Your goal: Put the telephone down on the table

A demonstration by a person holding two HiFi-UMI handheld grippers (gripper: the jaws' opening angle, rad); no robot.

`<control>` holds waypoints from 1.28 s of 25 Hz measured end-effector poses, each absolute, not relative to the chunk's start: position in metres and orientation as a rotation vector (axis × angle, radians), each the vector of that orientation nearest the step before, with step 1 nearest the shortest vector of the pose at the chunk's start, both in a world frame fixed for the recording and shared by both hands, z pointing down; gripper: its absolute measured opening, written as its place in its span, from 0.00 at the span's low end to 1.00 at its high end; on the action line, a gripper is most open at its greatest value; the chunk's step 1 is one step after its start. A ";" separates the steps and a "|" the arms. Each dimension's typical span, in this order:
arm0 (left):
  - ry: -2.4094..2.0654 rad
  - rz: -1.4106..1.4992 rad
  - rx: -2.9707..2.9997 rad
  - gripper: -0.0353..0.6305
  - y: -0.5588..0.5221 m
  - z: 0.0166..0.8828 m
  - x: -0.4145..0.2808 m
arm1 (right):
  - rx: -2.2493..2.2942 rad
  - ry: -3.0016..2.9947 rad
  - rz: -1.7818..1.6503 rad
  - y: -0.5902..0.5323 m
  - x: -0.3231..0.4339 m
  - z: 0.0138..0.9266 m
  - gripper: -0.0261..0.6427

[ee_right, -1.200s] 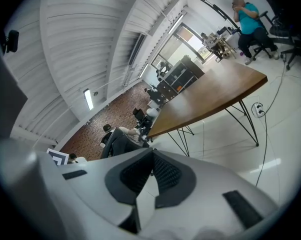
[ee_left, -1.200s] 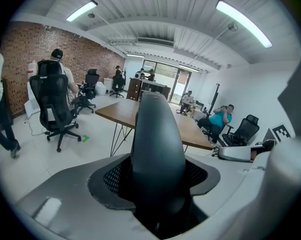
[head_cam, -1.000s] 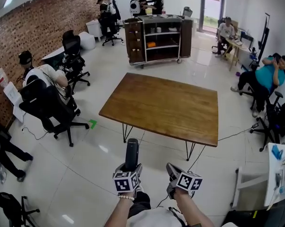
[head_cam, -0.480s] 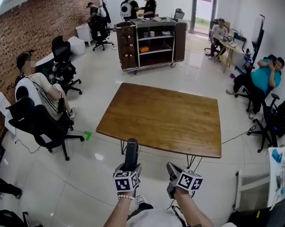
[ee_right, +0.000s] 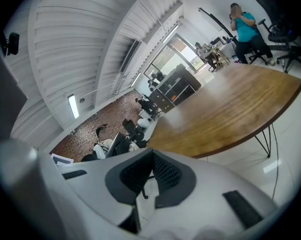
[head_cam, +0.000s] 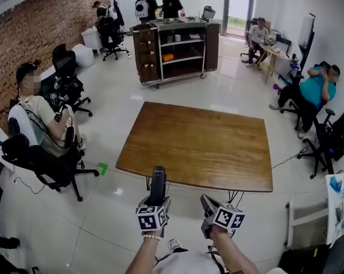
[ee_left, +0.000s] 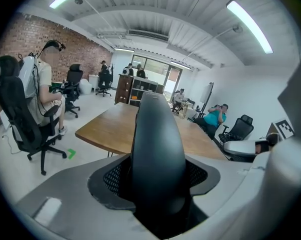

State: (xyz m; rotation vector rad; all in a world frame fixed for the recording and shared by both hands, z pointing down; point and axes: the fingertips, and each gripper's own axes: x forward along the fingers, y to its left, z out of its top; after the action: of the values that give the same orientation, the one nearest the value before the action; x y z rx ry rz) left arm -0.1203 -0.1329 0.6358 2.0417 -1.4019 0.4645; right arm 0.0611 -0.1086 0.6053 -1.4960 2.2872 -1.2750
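A black telephone handset [head_cam: 158,184] stands upright between the jaws of my left gripper [head_cam: 157,201], which is shut on it. In the left gripper view the handset [ee_left: 158,154] fills the middle, its lower end seated between the dark pads of the left gripper [ee_left: 158,186]. The wooden table [head_cam: 200,144] lies just ahead, its near edge a little beyond the handset's tip. My right gripper [head_cam: 207,205] is held beside the left one over the floor. Its pads meet with nothing between them in the right gripper view [ee_right: 151,176], which looks across the table [ee_right: 225,114].
A dark shelf cart [head_cam: 175,47] stands beyond the table. A person sits in an office chair [head_cam: 38,130] at the left, another in a teal shirt [head_cam: 312,90] at the right. A green mark [head_cam: 102,168] is on the floor. A white stand [head_cam: 309,218] is at the right.
The table has come nearer in the head view as both grippers moved forward together. The handset stays in the left gripper.
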 end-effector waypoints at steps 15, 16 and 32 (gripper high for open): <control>-1.382 0.436 2.054 0.50 -0.167 0.637 -0.125 | -1.535 2.312 -1.254 -0.124 0.053 0.604 0.04; -1.382 0.440 2.053 0.50 -0.170 0.637 -0.124 | -1.530 2.313 -1.264 -0.126 0.052 0.607 0.04; -1.357 0.528 2.025 0.50 -0.281 0.665 -0.097 | -1.461 2.268 -1.261 -0.242 0.069 0.607 0.04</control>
State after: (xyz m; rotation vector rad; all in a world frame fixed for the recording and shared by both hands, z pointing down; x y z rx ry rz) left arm -0.0974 -0.2807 0.6654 2.0251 -1.3571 0.5276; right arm 0.0685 -0.2423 0.6066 -1.4611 2.2680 -1.2611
